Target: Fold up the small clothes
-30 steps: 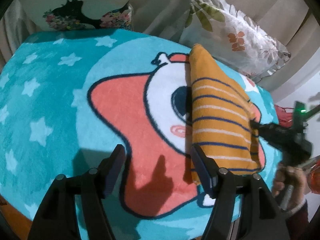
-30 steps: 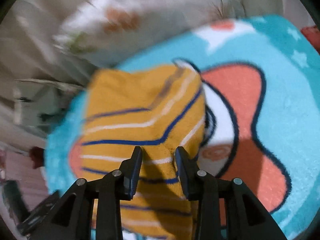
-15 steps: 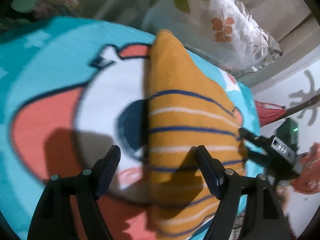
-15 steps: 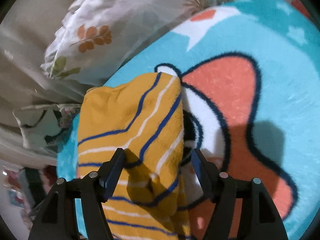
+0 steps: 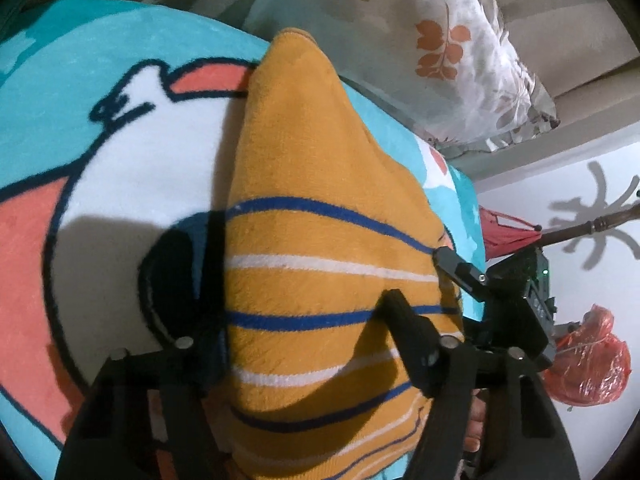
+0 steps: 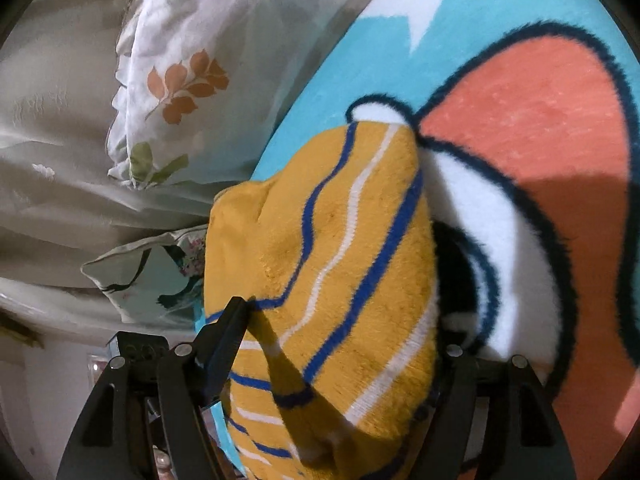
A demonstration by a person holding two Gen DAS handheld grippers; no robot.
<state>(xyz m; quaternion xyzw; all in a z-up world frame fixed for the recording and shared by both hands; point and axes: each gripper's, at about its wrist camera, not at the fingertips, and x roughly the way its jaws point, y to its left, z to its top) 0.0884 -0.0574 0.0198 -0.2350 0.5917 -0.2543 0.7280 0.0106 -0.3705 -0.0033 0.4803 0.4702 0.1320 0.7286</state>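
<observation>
A folded orange garment [image 5: 312, 240] with blue and white stripes lies on a teal cartoon blanket [image 5: 48, 80]; it also shows in the right wrist view [image 6: 344, 248]. My left gripper [image 5: 296, 320] is open, its jaws straddling the garment's near end. My right gripper [image 6: 340, 328] is open too, its jaws either side of the garment from the opposite side. The right gripper's body [image 5: 496, 292] shows in the left wrist view at the garment's right edge. Neither gripper pinches the cloth.
A white pillow with orange leaves [image 5: 440, 52] lies behind the blanket, and also shows in the right wrist view [image 6: 192, 80]. A second printed pillow [image 6: 152, 276] lies at the left. A red plastic bag [image 5: 588, 360] and a wooden rack [image 5: 580, 232] stand off the bed's right edge.
Both grippers moved in over the garment from opposite sides. The right gripper opened wide from nearly shut. The garment has stayed where it was.
</observation>
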